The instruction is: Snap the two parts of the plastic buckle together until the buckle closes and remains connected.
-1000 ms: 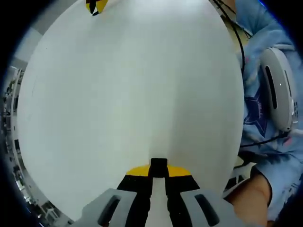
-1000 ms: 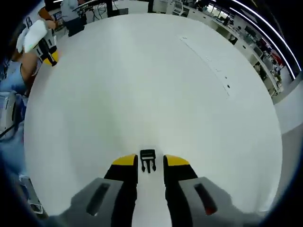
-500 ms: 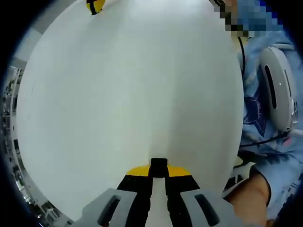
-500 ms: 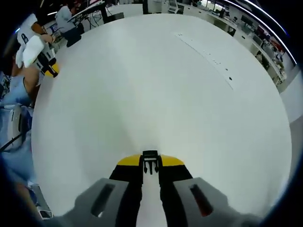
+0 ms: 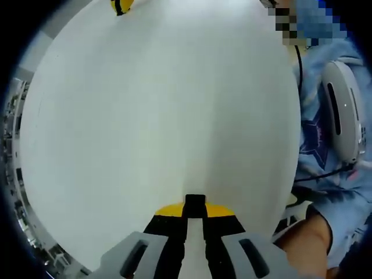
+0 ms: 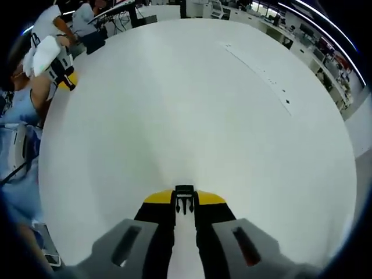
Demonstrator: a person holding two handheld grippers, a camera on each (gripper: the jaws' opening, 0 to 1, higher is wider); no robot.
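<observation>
In the left gripper view my left gripper [image 5: 195, 208] is shut on a black buckle part [image 5: 195, 201], a blocky socket piece that sticks out past the yellow-tipped jaws above the white table [image 5: 157, 110]. In the right gripper view my right gripper [image 6: 184, 200] is shut on the other black buckle part [image 6: 184, 196], whose prongs lie between the jaws. The left gripper [image 6: 63, 72] also appears at the far upper left of the right gripper view, held by a gloved hand. At the top edge of the left gripper view, a yellow and black tip of the right gripper [image 5: 120, 5] shows.
A large round white table [image 6: 192, 99] spreads under both grippers. A person in a light blue shirt [image 5: 325, 139] stands at the table's edge, with a white device [image 5: 342, 110] and black cables. Desks and other people line the room's far side [image 6: 93, 17].
The right gripper's jaws have closed onto the pronged buckle part since one second ago. The left gripper keeps its hold unchanged. Both views have shifted only slightly.
</observation>
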